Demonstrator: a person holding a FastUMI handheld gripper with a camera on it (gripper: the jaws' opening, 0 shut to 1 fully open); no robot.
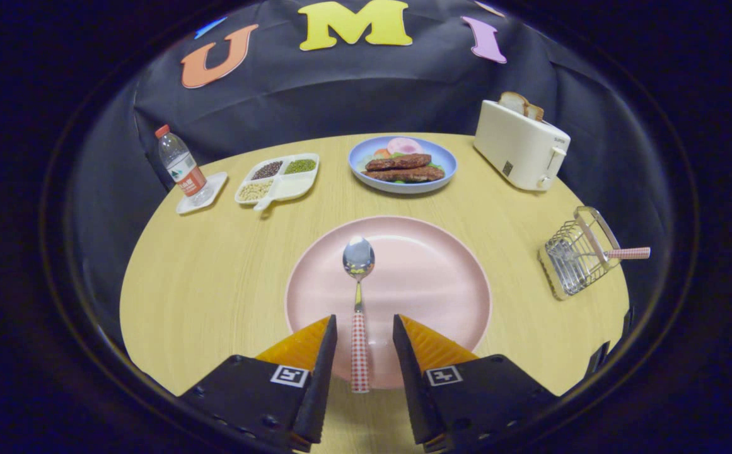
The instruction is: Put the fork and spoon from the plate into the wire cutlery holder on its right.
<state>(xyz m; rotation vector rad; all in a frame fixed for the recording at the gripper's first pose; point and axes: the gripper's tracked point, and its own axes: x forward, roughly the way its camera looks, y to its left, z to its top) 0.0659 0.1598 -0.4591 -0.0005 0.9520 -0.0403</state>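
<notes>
Bare tabletop (202,284) all around the pink plate (429,277), wire cutlery holder (577,255) well off to its right, and the gripper (364,323) fingers sit spread apart straddling the spoon (359,296) handle on the plate.

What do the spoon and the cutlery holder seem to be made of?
Spoon, between the open hand-held gripper's fingers: shiny bowl, probably polished steel; checkered handle, possibly plastic. Wire cutlery holder: thin bright wires, likely chromed metal.
</notes>
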